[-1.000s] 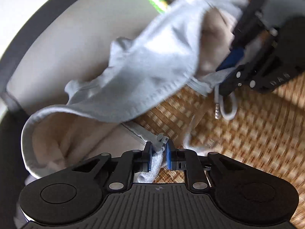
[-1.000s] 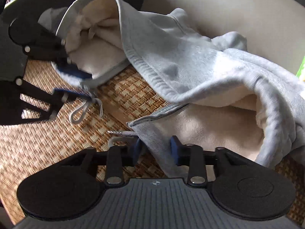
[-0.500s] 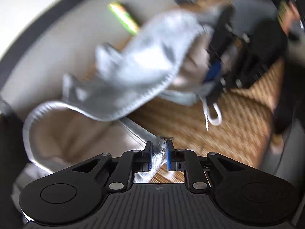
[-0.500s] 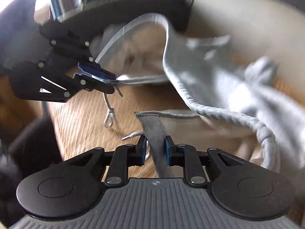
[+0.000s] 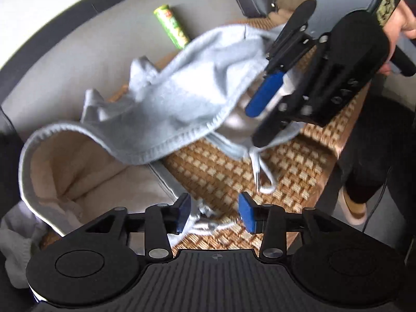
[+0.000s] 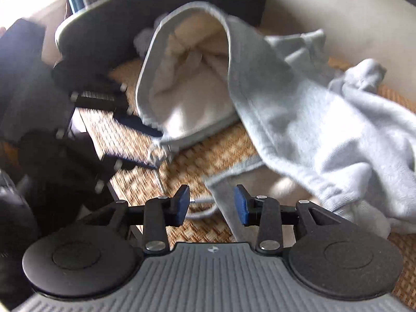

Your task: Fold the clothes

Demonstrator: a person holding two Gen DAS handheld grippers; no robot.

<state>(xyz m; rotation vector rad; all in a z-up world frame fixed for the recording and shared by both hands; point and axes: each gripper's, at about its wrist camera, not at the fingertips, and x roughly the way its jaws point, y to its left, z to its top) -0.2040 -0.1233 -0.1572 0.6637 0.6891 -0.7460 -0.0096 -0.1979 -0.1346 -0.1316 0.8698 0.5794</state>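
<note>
Grey fleece with a cream lining makes up the zip-up hooded sweatshirt [image 5: 182,96], which lies rumpled on a woven straw mat [image 5: 221,171] covering the tabletop. Its hood gapes open with the cream inside showing, and one grey panel is thrown across the middle of the garment. A white drawstring [image 5: 260,171] trails off the front edge onto the mat.

The left gripper [image 5: 214,212] hovers over the zipper edge of the sweatshirt; its jaws are opening, the blue pads stand apart, and the fabric edge lies between them without being pressed. The right gripper [image 6: 212,204] sits over the other front edge; its jaws are opening too, with a strip of grey cloth and a loop of cord between the pads, neither pad pressing on them. In each wrist view the other gripper is seen across the mat, close to the garment's edge.

Beyond the sweatshirt a green cylindrical snack can [image 5: 171,27] lies on a pale grey cushion [image 5: 78,59]. A person's hand [image 5: 397,23] grips the handle of the right gripper at the upper right.
</note>
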